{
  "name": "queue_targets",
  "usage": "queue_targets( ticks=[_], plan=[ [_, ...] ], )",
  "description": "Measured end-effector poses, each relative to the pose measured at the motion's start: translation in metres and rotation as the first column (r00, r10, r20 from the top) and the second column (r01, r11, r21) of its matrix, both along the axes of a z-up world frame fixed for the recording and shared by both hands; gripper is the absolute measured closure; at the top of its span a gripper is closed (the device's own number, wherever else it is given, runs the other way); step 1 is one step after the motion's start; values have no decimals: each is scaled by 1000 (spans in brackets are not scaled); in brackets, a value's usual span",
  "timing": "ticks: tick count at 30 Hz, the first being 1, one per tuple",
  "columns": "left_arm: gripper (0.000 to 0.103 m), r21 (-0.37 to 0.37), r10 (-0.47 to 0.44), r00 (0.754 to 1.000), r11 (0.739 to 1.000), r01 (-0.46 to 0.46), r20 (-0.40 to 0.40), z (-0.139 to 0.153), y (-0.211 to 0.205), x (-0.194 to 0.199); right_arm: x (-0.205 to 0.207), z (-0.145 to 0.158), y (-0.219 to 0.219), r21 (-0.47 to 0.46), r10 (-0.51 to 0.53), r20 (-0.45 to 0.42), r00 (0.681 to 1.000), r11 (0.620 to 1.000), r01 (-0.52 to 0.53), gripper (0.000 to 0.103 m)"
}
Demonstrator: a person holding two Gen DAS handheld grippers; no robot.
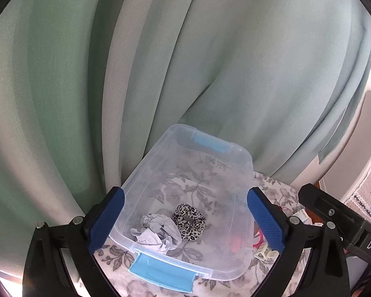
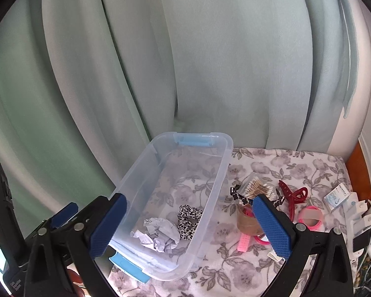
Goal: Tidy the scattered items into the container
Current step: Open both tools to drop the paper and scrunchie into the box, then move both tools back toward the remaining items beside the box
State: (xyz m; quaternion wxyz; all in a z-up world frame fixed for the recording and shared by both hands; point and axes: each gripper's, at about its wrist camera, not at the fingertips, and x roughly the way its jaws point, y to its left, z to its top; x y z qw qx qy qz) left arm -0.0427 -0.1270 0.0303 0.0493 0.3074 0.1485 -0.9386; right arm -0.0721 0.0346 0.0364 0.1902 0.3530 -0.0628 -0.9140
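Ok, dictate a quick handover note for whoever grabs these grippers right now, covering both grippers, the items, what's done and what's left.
Left gripper: open, empty, over the clear plastic bin.
Right gripper: open, empty, straddling the bin's right wall.
Done: crumpled paper and leopard-print scrunchie lie in the bin.
Left, all on the floral cloth right of the bin: cotton swab pack, black flower clip, red claw clip, pink bands, pink comb, tape roll, small white box.

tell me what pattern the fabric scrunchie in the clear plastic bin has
Black-and-white leopard print fabric scrunchie, clearest in the left wrist view.
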Motion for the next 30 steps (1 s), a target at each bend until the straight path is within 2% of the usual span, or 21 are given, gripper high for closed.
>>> queue_targets(
  ticks=[11,16,22,30],
  plan=[
    [3,39,-94,993,995,97,-66,24,32,21,33,24,41,-89,-43,-64,997,995,37,0],
    [3,32,-125,988,991,128,-85,32,54,29,52,36,58,-97,-48,-127,991,995,36,0],
    [3,-20,-152,983,988,150,-106,42,83,39,68,45,82,-117,-82,-169,982,991,63,0],
    [3,-50,-203,975,979,199,-94,45,118,42,78,40,124,-163,-156,-158,975,978,130,0]
  ],
)
